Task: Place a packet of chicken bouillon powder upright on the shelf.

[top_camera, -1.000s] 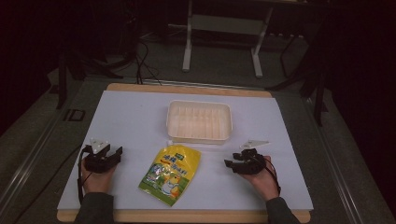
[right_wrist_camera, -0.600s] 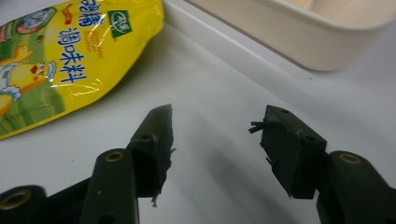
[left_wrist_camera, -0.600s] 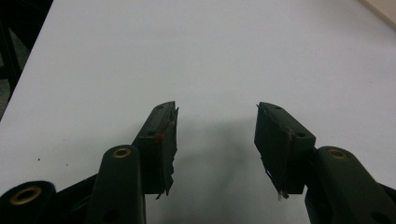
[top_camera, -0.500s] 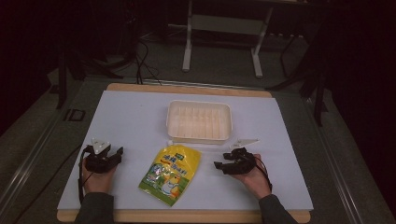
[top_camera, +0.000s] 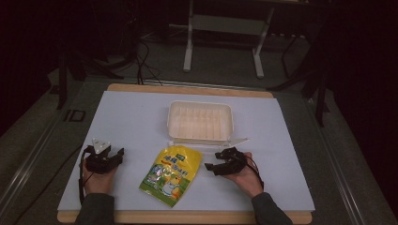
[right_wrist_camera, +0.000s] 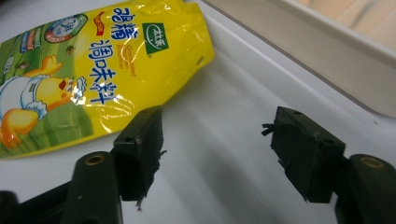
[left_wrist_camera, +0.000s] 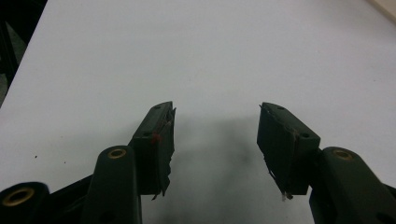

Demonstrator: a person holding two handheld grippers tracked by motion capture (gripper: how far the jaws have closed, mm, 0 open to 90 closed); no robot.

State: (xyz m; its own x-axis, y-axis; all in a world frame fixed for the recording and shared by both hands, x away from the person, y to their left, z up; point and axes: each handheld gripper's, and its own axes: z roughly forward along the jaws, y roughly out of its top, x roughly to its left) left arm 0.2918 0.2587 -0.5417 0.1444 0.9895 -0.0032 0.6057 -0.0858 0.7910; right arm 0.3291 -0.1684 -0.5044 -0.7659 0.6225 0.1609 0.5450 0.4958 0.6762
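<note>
While the right gripper (top_camera: 210,166) is pointing at the yellow pouch (top_camera: 172,174), its jaws have just been opening and are gaping wide with nothing between; pouch is lying flat, glossy crinkled plastic, on the matte white table (top_camera: 131,117), just beside the jaw tips; nothing is blocking the gap; shallow cream rectangular tray (top_camera: 200,121) is sitting behind; left gripper (top_camera: 117,154) is resting well apart, jaws spread, empty.
</note>
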